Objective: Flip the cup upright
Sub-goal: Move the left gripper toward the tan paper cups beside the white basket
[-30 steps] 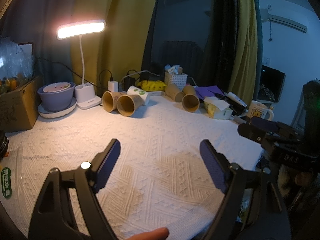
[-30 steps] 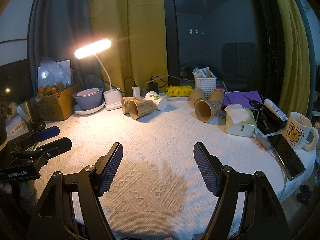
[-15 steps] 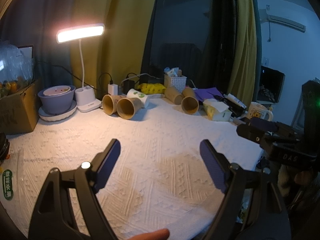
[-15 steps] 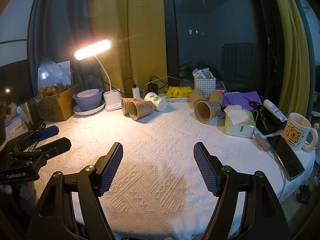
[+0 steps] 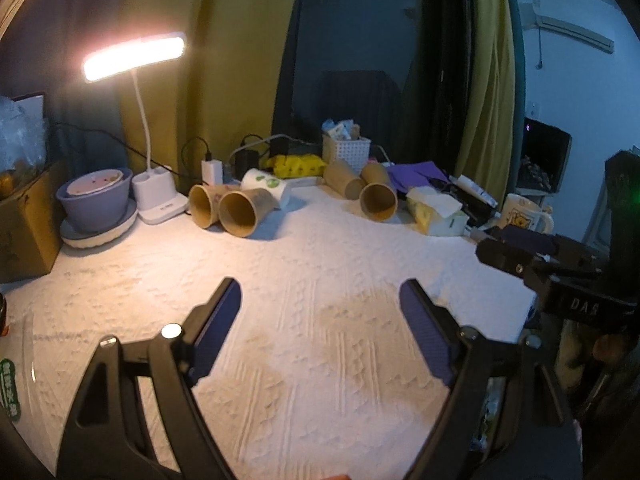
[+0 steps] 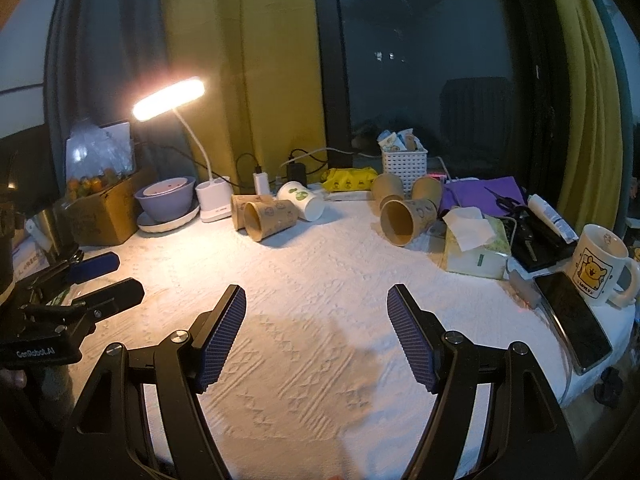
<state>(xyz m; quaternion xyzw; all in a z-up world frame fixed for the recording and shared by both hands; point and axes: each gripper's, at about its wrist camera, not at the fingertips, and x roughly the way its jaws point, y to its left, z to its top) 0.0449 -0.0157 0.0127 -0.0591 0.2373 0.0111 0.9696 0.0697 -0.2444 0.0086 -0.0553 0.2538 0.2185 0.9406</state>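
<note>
White textured cloth (image 6: 312,280) covers the table, lit by a desk lamp (image 5: 134,54) at the back. Several paper cups lie on their sides along the far edge, well apart from both grippers. The nearest brown cup (image 5: 244,212) lies ahead and slightly left of the left gripper (image 5: 320,320), its mouth facing forward (long axis roughly toward the camera). Left gripper and right gripper (image 6: 316,324) both hang spread wide, holding nothing. The left looks nearer that cup.

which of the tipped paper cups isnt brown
The white cup with green print, lying on its side behind the left pair near the lamp base; the other tipped cups are plain brown.
</note>
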